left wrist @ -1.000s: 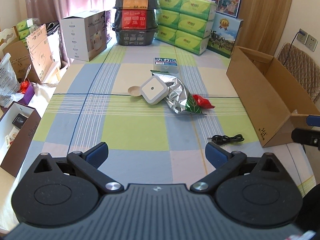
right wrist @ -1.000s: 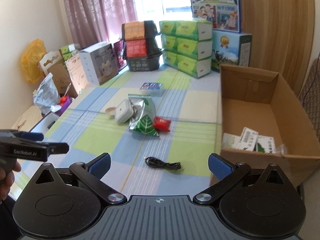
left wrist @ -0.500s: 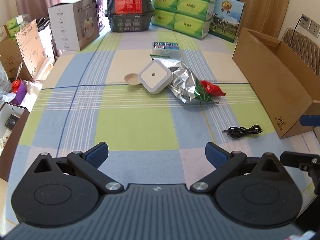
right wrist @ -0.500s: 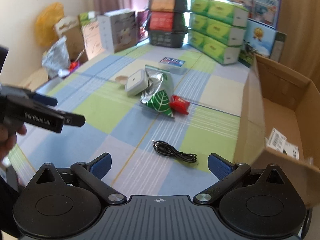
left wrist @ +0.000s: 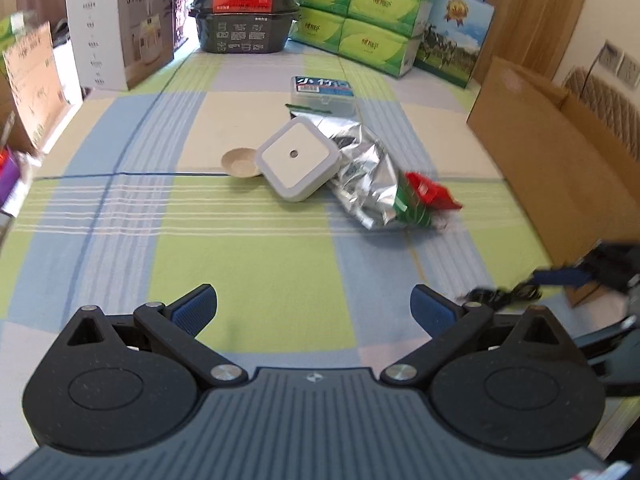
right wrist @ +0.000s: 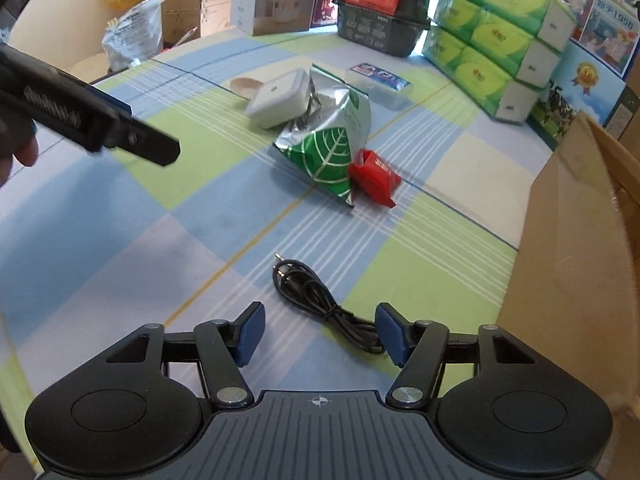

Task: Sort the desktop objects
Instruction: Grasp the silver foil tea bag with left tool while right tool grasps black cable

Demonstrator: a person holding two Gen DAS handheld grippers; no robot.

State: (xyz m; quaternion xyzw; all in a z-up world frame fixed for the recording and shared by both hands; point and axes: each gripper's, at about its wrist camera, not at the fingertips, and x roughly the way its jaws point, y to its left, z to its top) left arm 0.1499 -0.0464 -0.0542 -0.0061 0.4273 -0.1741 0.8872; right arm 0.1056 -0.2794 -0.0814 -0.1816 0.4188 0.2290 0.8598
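Here right tool (right wrist: 317,335) gapes over black cable (right wrist: 320,298); left tool (left wrist: 314,308) open, empty. Loose coil may slip.

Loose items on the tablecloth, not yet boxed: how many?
6: black cable at the right gripper; red packet, foil bag, white square device, small dish, clear case beyond. More may be hidden.

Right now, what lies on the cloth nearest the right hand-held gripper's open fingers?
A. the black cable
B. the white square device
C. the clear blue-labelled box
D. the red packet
A: in the right wrist view the black cable lies coiled just ahead of the right hand-held gripper, one end by its right finger, while the other items sit farther up the table.
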